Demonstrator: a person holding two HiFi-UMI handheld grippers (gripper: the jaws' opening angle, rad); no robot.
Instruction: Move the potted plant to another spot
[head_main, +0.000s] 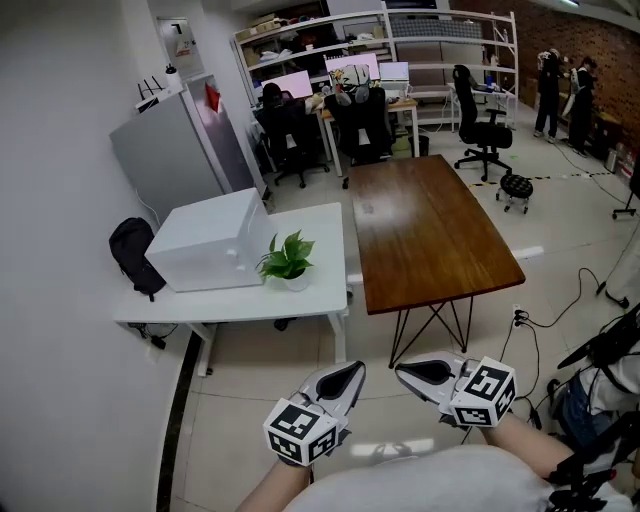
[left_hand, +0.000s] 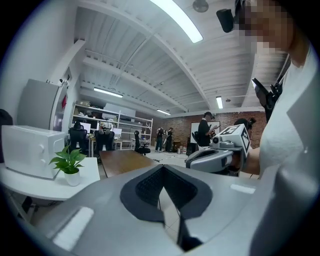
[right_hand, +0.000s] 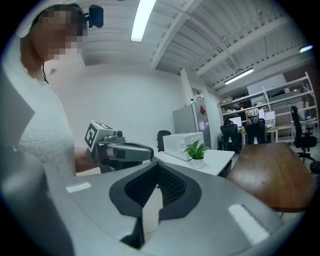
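The potted plant (head_main: 287, 262), green leaves in a small white pot, stands on the white table (head_main: 320, 290) next to a white box-shaped appliance (head_main: 210, 240). It also shows in the left gripper view, plant (left_hand: 69, 162), and in the right gripper view, plant (right_hand: 196, 150). Both grippers hover over the floor in front of the tables, well short of the plant. My left gripper (head_main: 353, 370) is shut with nothing in it, and so is my right gripper (head_main: 403, 369). Each gripper view shows the other: right gripper (left_hand: 192, 162), left gripper (right_hand: 150, 151).
A brown wooden table (head_main: 430, 230) stands to the right of the white one. A black bag (head_main: 135, 255) hangs at the white table's left end. Behind are a grey cabinet (head_main: 165, 150), desks with monitors, office chairs (head_main: 485, 125) and people at the far right. Cables lie on the floor (head_main: 560, 310).
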